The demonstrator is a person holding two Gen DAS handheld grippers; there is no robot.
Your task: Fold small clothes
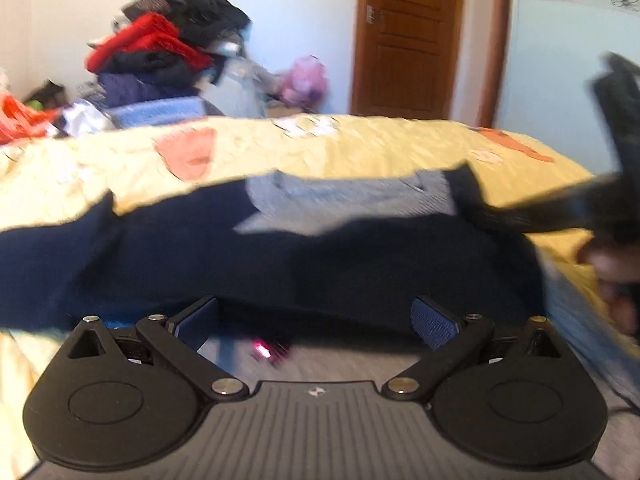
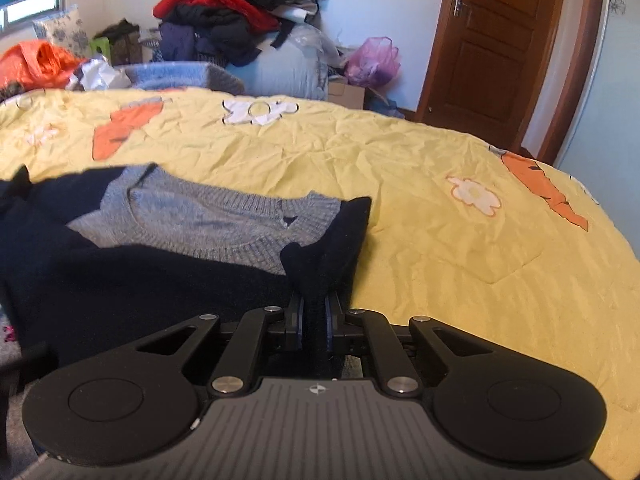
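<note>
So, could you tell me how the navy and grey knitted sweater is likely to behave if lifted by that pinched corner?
The navy and grey knitted sweater probably droops limply: fabric bunches between the right gripper fingers. Its ribbed knit likely grips rather than slips. It looks fairly light.

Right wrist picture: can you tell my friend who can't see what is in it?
The right gripper is shut on a fold of a dark navy sweater with a grey knit collar, lying on a yellow quilt with carrots and flowers. Behind are a pile of clothes and a brown door.
</note>
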